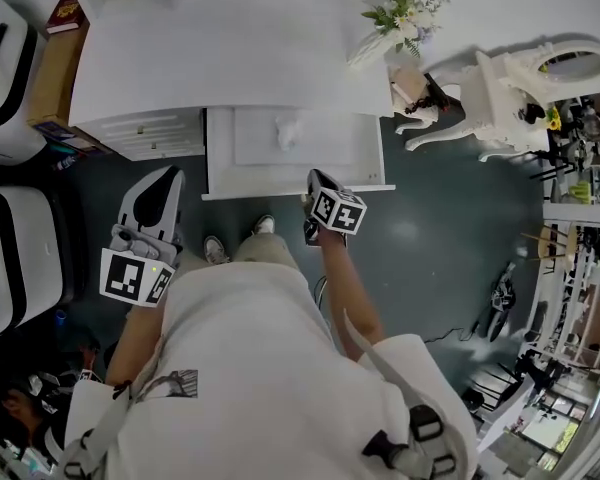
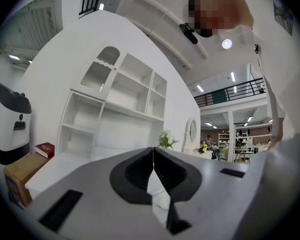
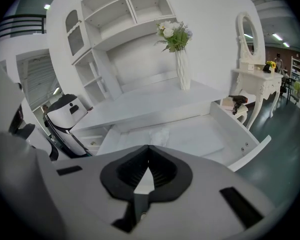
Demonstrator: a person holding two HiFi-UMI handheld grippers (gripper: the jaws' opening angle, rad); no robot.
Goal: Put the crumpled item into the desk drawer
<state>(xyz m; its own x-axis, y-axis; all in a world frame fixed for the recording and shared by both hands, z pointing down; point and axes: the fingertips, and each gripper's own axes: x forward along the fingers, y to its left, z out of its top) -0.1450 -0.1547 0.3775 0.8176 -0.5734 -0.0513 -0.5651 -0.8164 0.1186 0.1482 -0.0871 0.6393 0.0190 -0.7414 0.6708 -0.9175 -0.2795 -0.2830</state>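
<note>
The white desk (image 1: 230, 48) has its drawer (image 1: 370, 158) pulled out toward me. A crumpled white item (image 1: 288, 131) lies inside the drawer on its floor, and it shows just beyond the jaw tips as the crumpled item (image 3: 159, 134) in the right gripper view. My right gripper (image 1: 314, 177) hovers at the drawer's front edge, angled down; in its own view the right gripper (image 3: 148, 146) is shut with nothing between the jaws. My left gripper (image 1: 168, 175) is left of the drawer, in front of the desk's side drawers. Seen in its own view, the left gripper (image 2: 153, 149) is shut and empty, pointing level.
A vase of flowers (image 1: 400, 18) stands at the desk's right end. A white vanity table with an oval mirror (image 1: 540, 73) is further right. A cardboard box (image 1: 55, 78) with a red book (image 1: 68, 10) and a black-and-white machine (image 1: 5, 38) stand at the left. My shoes (image 1: 215, 250) are below the drawer.
</note>
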